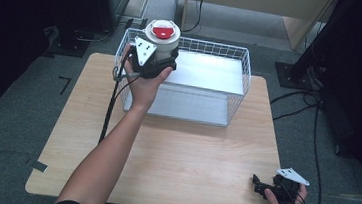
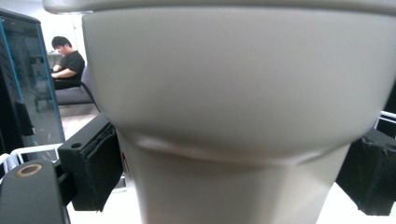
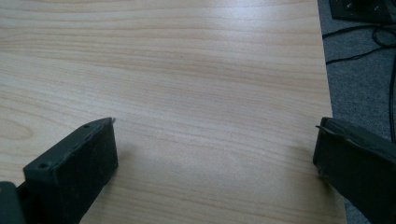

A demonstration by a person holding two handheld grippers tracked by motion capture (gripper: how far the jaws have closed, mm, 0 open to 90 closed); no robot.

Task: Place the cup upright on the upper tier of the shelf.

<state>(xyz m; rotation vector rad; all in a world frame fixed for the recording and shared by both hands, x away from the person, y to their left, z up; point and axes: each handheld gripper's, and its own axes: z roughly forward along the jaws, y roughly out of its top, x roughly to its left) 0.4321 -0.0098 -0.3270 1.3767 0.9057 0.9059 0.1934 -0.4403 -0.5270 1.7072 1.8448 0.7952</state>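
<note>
Closest in, the right gripper (image 1: 261,184) sits low at the near right corner of the surface (image 1: 173,161), jaws spread wide with nothing between them. In its own view there's bare wood grain between the two black jaws, and the surface's right edge runs just past the far jaw, with grey carpet and cables beyond. Loads of open room here: the whole near half of the surface is free wood.

Further up, the left forearm reaches across the middle to the left gripper (image 1: 165,63), which is clamped on a white cup (image 1: 162,39) with a red patch on its lid. The cup is held upright over the near left corner of the wire basket (image 1: 245,70), just at its rim. Can't tell whether it's touching the wire or hanging clear of it.

In the left gripper view the cup (image 2: 243,116) is so close that its top and bottom are cut off, with a pad pressing on each side.

Count: one cup, one basket, two grippers. The basket takes up the far half of the surface, and its back edge sits right at the far edge.
</note>
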